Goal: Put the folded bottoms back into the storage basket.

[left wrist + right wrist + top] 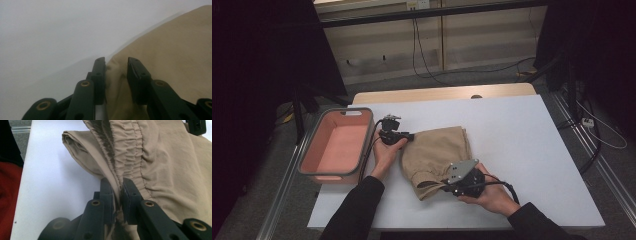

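A folded tan fabric garment with a gathered elastic waistband (437, 155) lies on the white desk (522, 150), a little left of centre and just right of a pink plastic tub with a grey rim (314, 145), which stands at the desk's left edge.

The left tool (408, 136) sits at the garment's upper-left corner. In the left gripper view its jaws are parted with a fold of the tan cloth (175, 50) between them; the cloth touches the left jaw, but whether the right jaw presses on it is hard to make out, since the picture is soft and the desk beyond is a pale blur.

The right tool (447, 187) is at the near edge of the garment. In the right gripper view (118, 187) its jaws are pressed close on the ruched waistband (127, 152), pinching it; the cloth runs down between the jaws and is cut off by the bottom of the picture. From above, a grey three-cornered plate (462, 170) covers the jaw tips, so the pinch itself is hidden there. The far end of the garment is cut off in both gripper views.
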Available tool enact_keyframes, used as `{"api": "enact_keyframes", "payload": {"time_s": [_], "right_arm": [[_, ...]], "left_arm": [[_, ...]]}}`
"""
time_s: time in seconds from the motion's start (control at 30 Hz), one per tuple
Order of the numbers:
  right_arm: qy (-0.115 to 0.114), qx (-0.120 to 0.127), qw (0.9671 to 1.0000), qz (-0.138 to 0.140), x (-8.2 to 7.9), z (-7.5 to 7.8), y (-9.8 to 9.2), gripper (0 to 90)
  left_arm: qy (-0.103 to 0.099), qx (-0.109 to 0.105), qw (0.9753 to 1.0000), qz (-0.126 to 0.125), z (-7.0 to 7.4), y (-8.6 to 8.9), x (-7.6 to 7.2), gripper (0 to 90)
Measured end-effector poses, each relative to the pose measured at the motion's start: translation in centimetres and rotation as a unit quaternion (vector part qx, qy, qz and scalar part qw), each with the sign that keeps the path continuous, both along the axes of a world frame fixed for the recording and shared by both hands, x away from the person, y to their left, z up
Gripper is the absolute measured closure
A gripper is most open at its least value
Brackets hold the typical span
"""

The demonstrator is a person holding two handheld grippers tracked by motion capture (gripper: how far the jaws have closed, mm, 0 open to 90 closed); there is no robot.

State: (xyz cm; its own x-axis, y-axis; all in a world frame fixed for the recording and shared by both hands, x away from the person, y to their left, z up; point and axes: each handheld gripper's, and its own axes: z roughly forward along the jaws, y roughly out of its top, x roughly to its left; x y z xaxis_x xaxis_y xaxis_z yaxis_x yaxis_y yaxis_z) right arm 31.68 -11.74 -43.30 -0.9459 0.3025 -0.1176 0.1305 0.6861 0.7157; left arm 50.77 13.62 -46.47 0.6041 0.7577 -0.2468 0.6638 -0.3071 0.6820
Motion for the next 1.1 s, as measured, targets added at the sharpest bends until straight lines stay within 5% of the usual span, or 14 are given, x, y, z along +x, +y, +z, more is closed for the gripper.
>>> {"api": "enact_keyframes", "payload": {"time_s": [0.07,0.3,0.77,1.1], "right_arm": [[0.000,0.001,1.0000,-0.001,-0.1,0.0,0.0,80.3],[0.001,0.007,1.0000,-0.004,-0.1,0.1,-0.1,80.4],[-0.012,0.037,0.9991,-0.016,-0.3,0.4,-0.5,80.4],[-0.012,0.048,0.9986,-0.017,-0.4,0.6,-0.5,80.5]], "left_arm": [[0.012,-0.016,0.9998,-0.005,-0.1,0.2,-0.1,80.1],[-0.004,-0.002,1.0000,-0.004,0.3,-0.2,-0.5,83.7],[-0.048,-0.023,0.9986,0.003,2.0,-0.2,-1.1,84.4],[-0.059,-0.050,0.9970,-0.002,2.9,0.4,-1.1,84.6]]}}
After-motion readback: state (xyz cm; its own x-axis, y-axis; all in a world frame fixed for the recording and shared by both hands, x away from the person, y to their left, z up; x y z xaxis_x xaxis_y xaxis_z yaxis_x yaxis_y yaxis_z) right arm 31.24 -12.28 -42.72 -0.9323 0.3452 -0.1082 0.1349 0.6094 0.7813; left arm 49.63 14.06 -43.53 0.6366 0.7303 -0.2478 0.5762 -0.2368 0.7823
